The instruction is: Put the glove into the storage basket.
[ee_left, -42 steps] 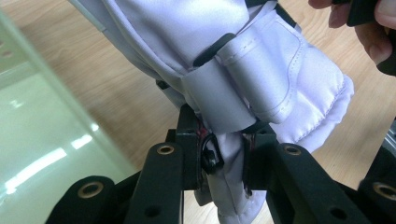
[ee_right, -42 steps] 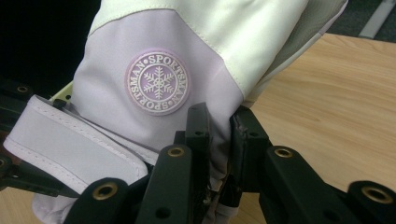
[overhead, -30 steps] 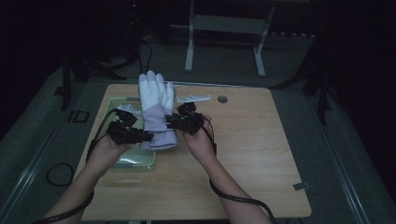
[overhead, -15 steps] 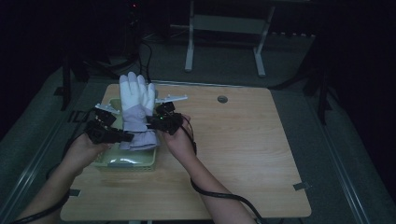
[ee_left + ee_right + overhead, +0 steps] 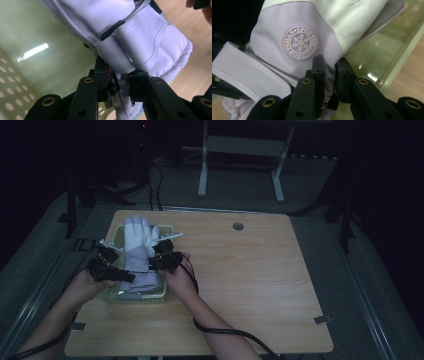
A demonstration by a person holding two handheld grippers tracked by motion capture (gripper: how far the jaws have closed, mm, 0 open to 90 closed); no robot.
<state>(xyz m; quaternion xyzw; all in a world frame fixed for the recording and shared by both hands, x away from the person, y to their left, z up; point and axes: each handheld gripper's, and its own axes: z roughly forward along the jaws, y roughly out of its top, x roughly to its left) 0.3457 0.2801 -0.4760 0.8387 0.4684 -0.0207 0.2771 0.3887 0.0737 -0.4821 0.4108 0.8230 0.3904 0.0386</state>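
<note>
A white and pale lilac ski glove (image 5: 138, 251) hangs over a pale green plastic basket (image 5: 144, 297) at the table's left. Its fingers point away from me and its cuff is toward me. My left gripper (image 5: 129, 277) is shut on the cuff's left side, and the left gripper view has lilac fabric (image 5: 140, 42) pinched between its jaws. My right gripper (image 5: 154, 266) is shut on the cuff's right edge. In the right gripper view a round snowflake badge (image 5: 300, 42) sits just above the jaws, with the basket's rim (image 5: 404, 53) to the right.
The wooden table (image 5: 250, 285) stretches bare to the right of the basket, with a round cable hole (image 5: 238, 226) near its far edge. Cables trail from both grippers toward me. A metal stand (image 5: 240, 150) rises on the dark floor behind the table.
Both grippers have carried the glove leftward, from the table's middle to over the basket, and lowered it slightly. Both stayed shut on the cuff.
</note>
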